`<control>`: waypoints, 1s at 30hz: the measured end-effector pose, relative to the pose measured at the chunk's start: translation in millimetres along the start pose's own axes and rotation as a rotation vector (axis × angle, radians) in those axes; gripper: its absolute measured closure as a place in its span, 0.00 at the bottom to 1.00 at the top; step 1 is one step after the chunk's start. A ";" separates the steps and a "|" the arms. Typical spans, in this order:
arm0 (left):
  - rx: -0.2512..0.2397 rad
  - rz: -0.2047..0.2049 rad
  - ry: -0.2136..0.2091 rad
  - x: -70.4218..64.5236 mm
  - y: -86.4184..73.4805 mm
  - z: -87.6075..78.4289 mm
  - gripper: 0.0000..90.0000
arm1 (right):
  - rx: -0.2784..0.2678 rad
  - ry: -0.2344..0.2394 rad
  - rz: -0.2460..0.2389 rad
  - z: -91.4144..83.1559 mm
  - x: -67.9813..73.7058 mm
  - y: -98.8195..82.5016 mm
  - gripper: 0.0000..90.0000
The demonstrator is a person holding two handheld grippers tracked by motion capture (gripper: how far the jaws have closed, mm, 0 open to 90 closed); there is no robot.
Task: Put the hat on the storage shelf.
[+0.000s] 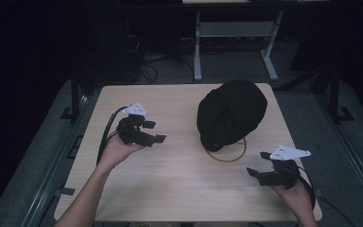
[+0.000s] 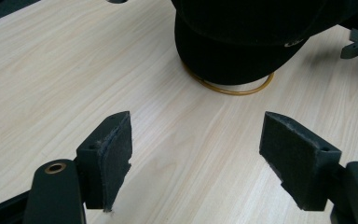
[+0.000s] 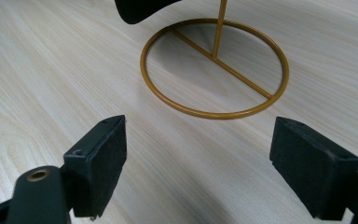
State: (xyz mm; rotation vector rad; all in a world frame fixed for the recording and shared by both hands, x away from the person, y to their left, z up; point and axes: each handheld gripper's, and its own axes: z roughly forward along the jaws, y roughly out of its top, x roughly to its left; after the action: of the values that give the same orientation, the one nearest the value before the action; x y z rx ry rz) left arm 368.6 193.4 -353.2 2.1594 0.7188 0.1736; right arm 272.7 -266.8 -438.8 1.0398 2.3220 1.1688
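black cap on gold wire stand, far right of centre | my left gripper and right gripper flank it, jaws spread, empty | step: approach | next: pinch the brim, lift clear

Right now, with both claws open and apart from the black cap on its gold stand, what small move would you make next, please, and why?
Probably ease the left claw forward toward the black cap. Its jaws stand wide with nothing between them, and bare table separates it from the cap, which rests on the gold stand. The right claw, also open, points at the stand's ring base, so it could steady that.
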 end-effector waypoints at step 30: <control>-0.051 -0.046 0.109 -4.9 -74.2 -28.7 0.27 | 0.004 -0.023 0.023 8.5 2.8 2.5 0.18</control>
State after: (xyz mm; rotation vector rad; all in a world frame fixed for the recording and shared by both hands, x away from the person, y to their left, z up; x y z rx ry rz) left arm 322.0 246.5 -390.3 2.0958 0.8172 0.2837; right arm 276.8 -259.1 -441.9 1.0789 2.3015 1.1551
